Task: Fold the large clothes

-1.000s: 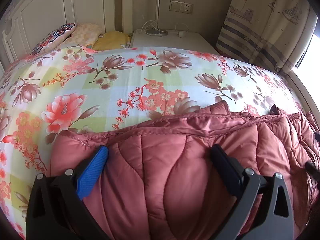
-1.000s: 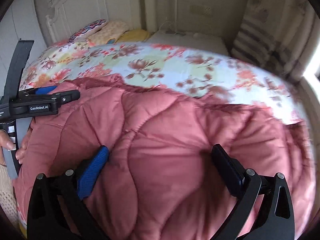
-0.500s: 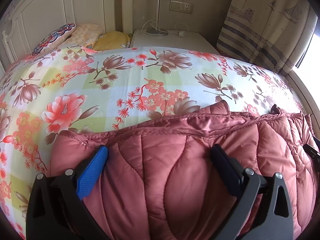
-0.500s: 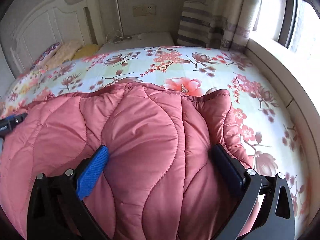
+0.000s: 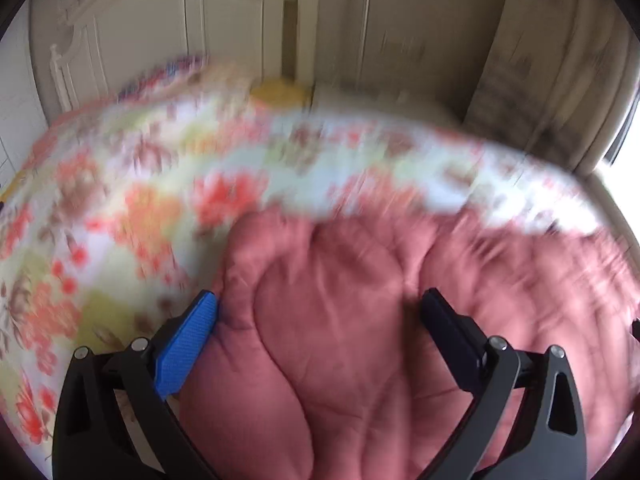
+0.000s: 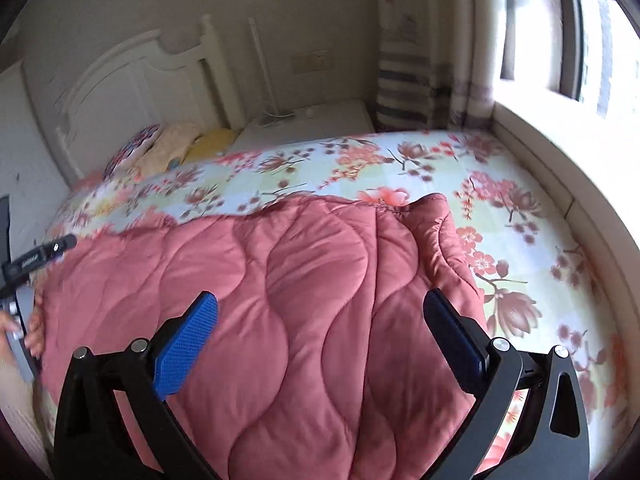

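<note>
A pink quilted padded jacket (image 6: 288,304) lies folded on a bed with a floral sheet (image 6: 500,216). My right gripper (image 6: 320,320) is open just above the jacket's near part, its jaws wide apart with nothing between them. My left gripper (image 5: 318,312) is also open over the jacket (image 5: 340,320) near its left edge; that view is blurred by motion. The left gripper's body (image 6: 36,258) and the hand holding it show at the left edge of the right wrist view.
A white headboard (image 6: 132,92) and pillows (image 6: 168,148) stand at the far end. A white bedside cabinet (image 6: 304,124) and a striped curtain (image 6: 416,92) are behind the bed. A window ledge (image 6: 560,152) runs along the right side.
The left gripper has swung, its view now blurred and lifted toward the headboard. The right gripper's view has shifted a little; the jacket lies much as before. Both stay open.
</note>
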The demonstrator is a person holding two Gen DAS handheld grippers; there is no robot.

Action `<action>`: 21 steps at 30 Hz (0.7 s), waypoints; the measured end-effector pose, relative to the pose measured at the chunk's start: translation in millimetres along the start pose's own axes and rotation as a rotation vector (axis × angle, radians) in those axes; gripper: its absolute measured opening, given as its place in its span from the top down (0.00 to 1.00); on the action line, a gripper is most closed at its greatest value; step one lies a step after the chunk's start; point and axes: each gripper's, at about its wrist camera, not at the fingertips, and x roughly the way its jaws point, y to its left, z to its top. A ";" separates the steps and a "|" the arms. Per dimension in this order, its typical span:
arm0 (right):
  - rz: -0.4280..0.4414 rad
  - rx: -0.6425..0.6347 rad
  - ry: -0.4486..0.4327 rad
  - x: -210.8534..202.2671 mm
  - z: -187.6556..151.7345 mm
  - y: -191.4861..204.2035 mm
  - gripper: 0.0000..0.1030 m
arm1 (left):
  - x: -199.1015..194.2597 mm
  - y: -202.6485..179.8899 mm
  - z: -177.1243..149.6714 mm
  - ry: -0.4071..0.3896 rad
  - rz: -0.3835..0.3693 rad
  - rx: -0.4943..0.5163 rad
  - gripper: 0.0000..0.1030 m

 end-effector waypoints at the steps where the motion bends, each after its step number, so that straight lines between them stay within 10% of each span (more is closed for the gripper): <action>1: -0.022 -0.040 0.015 2.2 -4.7 4.7 0.05 | 2.8 0.5 1.8 0.006 -0.010 -0.009 0.02; 5: -0.046 -0.122 0.073 28.1 -29.2 10.8 0.04 | -14.9 -14.7 12.4 -0.029 0.071 0.005 0.02; 11: 0.001 -0.031 -0.023 -41.3 -23.1 -13.2 0.05 | -54.1 -92.3 15.1 -0.161 -0.049 0.214 0.02; 21: 0.333 0.404 0.089 -105.9 -128.6 -65.3 0.20 | 22.3 -156.9 13.7 0.018 -0.115 0.308 0.02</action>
